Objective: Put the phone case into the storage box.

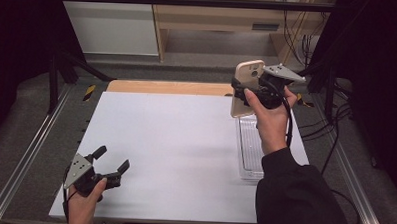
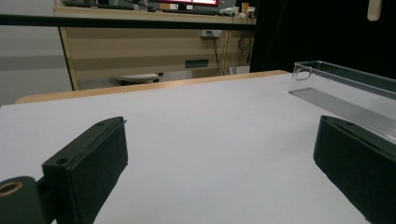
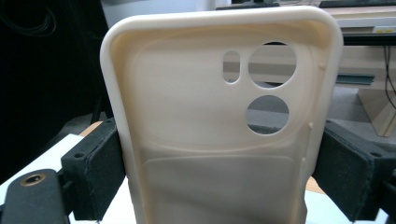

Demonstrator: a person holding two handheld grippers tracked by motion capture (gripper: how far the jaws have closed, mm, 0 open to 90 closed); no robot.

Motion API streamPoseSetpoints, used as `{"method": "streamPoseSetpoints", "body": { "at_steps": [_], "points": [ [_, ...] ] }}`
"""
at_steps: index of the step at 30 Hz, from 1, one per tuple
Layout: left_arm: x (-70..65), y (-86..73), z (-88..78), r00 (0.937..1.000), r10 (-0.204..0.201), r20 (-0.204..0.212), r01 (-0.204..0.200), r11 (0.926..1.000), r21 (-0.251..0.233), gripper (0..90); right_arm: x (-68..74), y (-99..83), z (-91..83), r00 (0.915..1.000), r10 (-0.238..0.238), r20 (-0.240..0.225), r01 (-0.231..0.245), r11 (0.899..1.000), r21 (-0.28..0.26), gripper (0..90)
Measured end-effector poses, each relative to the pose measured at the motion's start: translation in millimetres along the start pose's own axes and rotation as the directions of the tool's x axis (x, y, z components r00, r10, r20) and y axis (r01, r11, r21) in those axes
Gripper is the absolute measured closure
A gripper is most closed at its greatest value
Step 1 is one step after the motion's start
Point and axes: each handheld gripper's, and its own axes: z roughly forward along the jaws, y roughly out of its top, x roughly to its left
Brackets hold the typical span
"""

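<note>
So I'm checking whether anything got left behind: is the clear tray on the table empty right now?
Empty as far as it shows: the clear tray has a bare floor in the left gripper view. The person's right forearm covers its near end in the high view.

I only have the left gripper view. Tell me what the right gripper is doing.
Observer: The right gripper is shut on a cream phone case, held upright above the table's far right.
Operator: Give me the case's facing.
Observer: In the right gripper view its hollow inside faces the camera, camera cutouts at the top.
Operator: Say what lies below it.
Observer: The clear tray sits on the white table, under the person's right hand.
</note>
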Motion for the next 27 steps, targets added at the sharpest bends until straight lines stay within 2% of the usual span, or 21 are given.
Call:
{"method": "streamPoseSetpoints", "body": {
  "at_steps": [4, 7, 14, 17, 19, 23, 24, 27],
  "points": [
    [0.2, 1.6, -4.3, 0.9996, -0.019, -0.023, 0.019, 0.9997, -0.017, 2.3, -5.6, -0.2, 1.2, 0.9999, 0.009, 0.011, -0.009, 1.000, 0.008, 12.2],
    [0.9, 2.4, -6.2, 0.9994, -0.012, -0.033, 0.011, 0.9998, -0.017, 2.4, -8.3, -1.1, 3.6, 0.9997, 0.015, 0.018, -0.016, 1.000, 0.010, 12.3],
    [0.0, 1.0, -2.4, 0.9998, -0.003, -0.018, 0.003, 1.0000, 0.001, 2.4, -12.8, 0.6, 8.8, 0.9987, 0.032, 0.040, -0.031, 0.999, -0.026, 12.4],
    [-1.2, 0.6, -0.5, 1.0000, -0.001, -0.005, 0.001, 1.0000, 0.008, 2.4, -17.8, 0.7, 11.1, 0.9968, 0.049, 0.063, -0.046, 0.998, -0.043, 12.4],
    [-1.8, 0.5, 0.1, 1.0000, 0.000, -0.002, 0.000, 0.9999, 0.010, 2.4, -21.2, 0.4, 13.2, 0.9940, 0.043, 0.100, -0.038, 0.998, -0.056, 12.4],
    [-1.7, 0.2, 0.1, 1.0000, 0.003, -0.004, -0.003, 0.9999, 0.012, 2.4, -28.4, -0.8, 17.7, 0.9903, 0.059, 0.126, -0.051, 0.997, -0.064, 12.4],
    [-1.9, 0.3, 0.1, 0.9996, 0.024, -0.018, -0.024, 0.9995, 0.022, 2.4, -29.6, -1.3, 18.8, 0.9894, 0.063, 0.131, -0.055, 0.996, -0.065, 12.4],
    [-3.1, 0.5, 1.3, 0.9986, 0.046, -0.026, -0.045, 0.9985, 0.032, 2.5, -32.2, -3.1, 21.5, 0.9866, 0.054, 0.154, -0.044, 0.997, -0.065, 12.4]
  ]
}}
